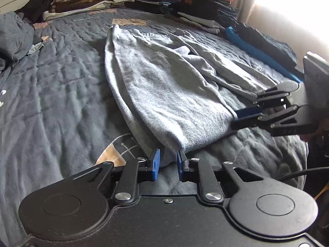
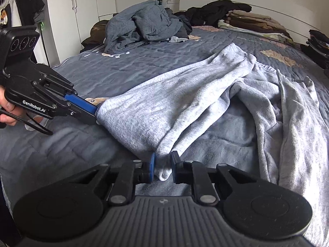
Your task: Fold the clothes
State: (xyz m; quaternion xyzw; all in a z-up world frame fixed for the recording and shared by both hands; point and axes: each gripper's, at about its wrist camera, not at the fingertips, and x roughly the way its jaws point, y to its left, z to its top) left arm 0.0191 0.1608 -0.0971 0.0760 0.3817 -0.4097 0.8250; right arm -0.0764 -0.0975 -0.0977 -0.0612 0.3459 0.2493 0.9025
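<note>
While cloth hides their tips, both the left gripper (image 1: 168,163) and right gripper (image 2: 162,164) jaws pinch the grey sweatpants (image 2: 164,103).

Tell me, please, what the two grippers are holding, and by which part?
Both hold the grey sweatpants: the left gripper and the right gripper each pinch a corner of the near end, one leg's cuff.

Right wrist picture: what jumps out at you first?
The big light grey garment spread across the dark quilted bed, with both grippers' blue jaws pinching its near corners: right gripper, left gripper. Behind, a heap of grey clothes waits unfolded.
</note>
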